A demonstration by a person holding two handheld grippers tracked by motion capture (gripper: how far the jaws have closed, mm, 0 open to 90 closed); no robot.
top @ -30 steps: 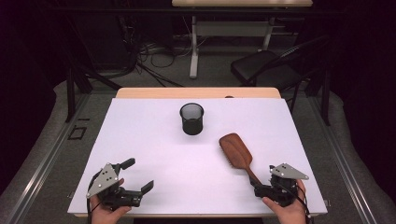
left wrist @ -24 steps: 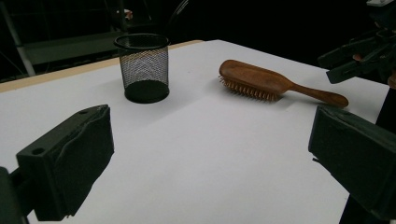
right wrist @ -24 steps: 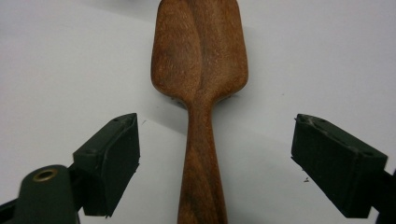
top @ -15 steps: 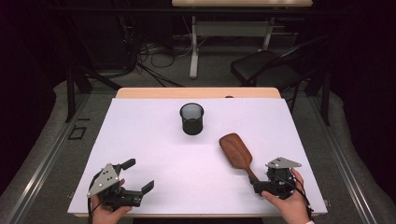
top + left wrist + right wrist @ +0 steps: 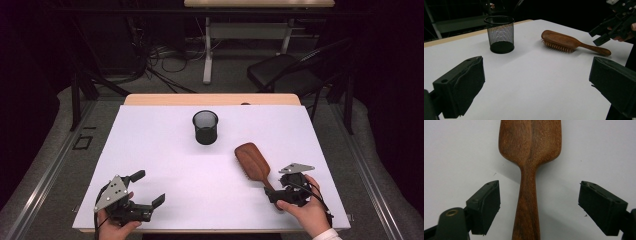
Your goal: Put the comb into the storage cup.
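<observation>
We hold the right gripper (image 5: pixel 539 207) with jaws wide open astride the brown wooden hairbrush (image 5: pixel 530 157) handle, lower centre of frame, ready to grasp; the left gripper (image 5: pixel 142 192) idles open, lower left, on the white bench (image 5: pixel 165 150).

On the table (image 5: pixel 150 150), the mesh cup (image 5: pixel 205 127) stands at centre toward twelve o'clock. The hairbrush (image 5: pixel 254 161) lies at its four o'clock, handle pointing toward five. The right gripper (image 5: pixel 280 192) straddles that handle; the left gripper (image 5: pixel 145 190) sits at seven o'clock, well apart.
</observation>
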